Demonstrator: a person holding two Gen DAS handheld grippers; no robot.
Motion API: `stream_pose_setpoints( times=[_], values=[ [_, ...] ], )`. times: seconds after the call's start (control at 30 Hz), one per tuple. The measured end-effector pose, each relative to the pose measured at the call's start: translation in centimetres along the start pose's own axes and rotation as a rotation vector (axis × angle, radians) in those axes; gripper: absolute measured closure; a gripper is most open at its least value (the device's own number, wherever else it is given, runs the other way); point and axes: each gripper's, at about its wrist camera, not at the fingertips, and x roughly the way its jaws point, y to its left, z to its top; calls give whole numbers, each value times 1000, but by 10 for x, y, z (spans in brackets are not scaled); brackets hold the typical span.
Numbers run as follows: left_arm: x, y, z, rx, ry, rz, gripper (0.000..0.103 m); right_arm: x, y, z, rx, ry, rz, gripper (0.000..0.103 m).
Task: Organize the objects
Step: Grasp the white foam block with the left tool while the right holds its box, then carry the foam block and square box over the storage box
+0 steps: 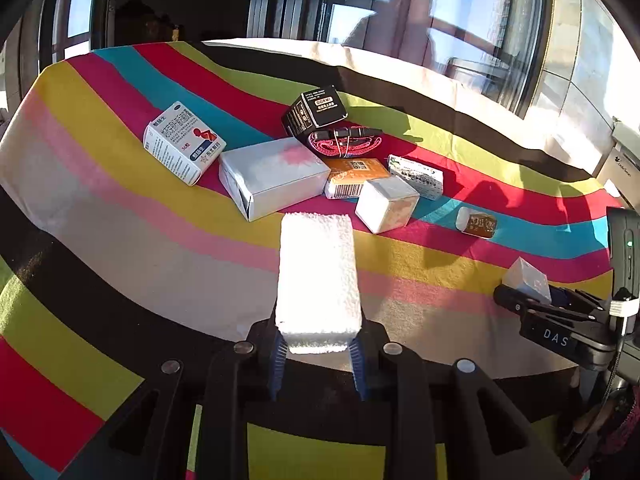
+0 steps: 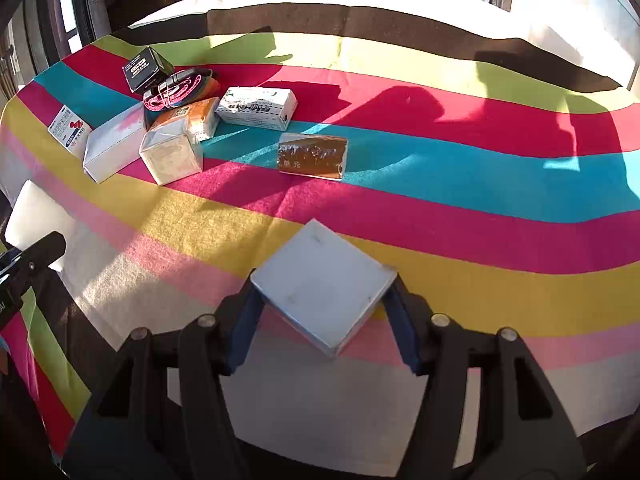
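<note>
— How many boxes (image 1: 184,142) (image 1: 274,176) (image 1: 316,110) (image 1: 354,178) (image 1: 416,176) (image 1: 386,204) (image 1: 526,280) do you make it?
— I count seven (the box (image 2: 324,296) I grip included).
— And the other kinds?
— One white foam block (image 1: 318,280), one pink strap (image 1: 344,142), one brown packet (image 1: 476,222).

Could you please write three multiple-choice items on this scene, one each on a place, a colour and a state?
1. Where does the black box sit?
A. Behind the red strap, at the far end of the pile
B. On the bare pink stripe
C. In the right gripper

2. What colour is the block in the left gripper?
A. Orange
B. White
C. Black

3. How does the right gripper stand?
A. Open and empty
B. Shut on the grey box
C. Out of view

Answers: 1 A, it stands just beyond the strap; 2 B, the foam-like block is plain white; 3 B, both pads press the box's corners.
</note>
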Motion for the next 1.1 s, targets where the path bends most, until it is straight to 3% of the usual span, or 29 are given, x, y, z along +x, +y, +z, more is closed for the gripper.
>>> stream_pose_setpoints(
  times=[0.33, 0.57, 0.7, 1.1],
  values=[
    [-1, 4, -20, -36, 41, 93, 75, 0, 1, 0, 7, -2, 8, 40],
    [-26, -10, -39, 49, 59, 147, 75, -4, 5, -4, -12, 11, -9, 40],
    [-44, -7, -49, 77, 65, 159, 75, -27, 18, -22, 16, 13, 37, 40],
    [-64, 6, -75, 89, 91, 177, 75, -95, 69, -78, -93, -6, 104, 40]
  ],
)
